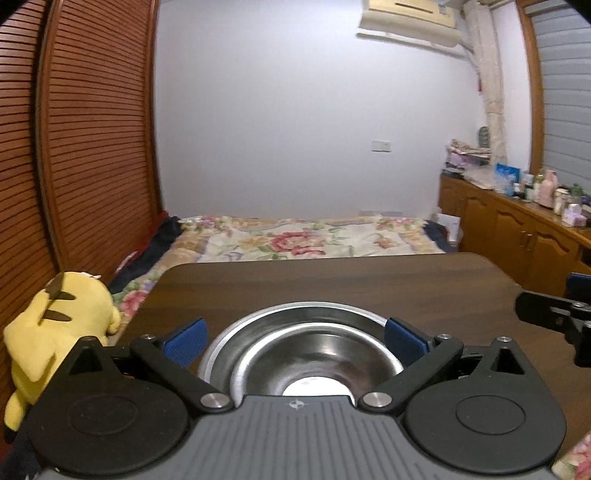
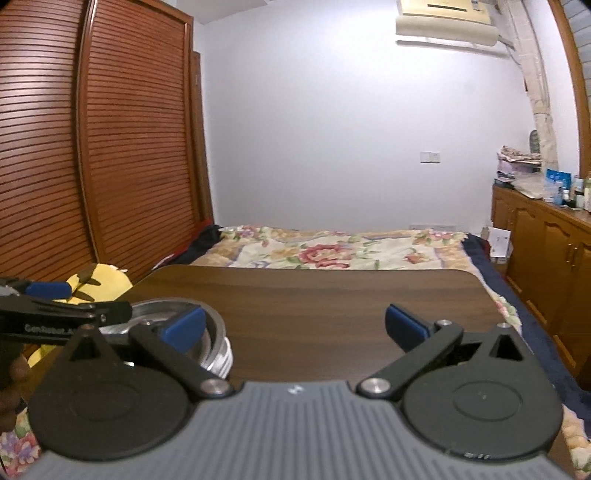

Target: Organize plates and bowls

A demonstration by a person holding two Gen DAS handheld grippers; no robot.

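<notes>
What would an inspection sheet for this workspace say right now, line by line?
Surface: dark wooden table, mostly bare.
Job's things: steel bowls nested in a stack at the table's near left; how many, cannot tell.
Clutter: nothing seen on the table besides the stack.
Grippers: left gripper open, jaws either side of the stack without touching it; right gripper open over bare table, holding nothing.
Cables: nothing seen.
Surroundings: yellow plush toy off the table's left edge; bed with floral quilt behind; slatted wardrobe doors left; wooden cabinet crowded with bottles right; air conditioner high on the wall.
</notes>
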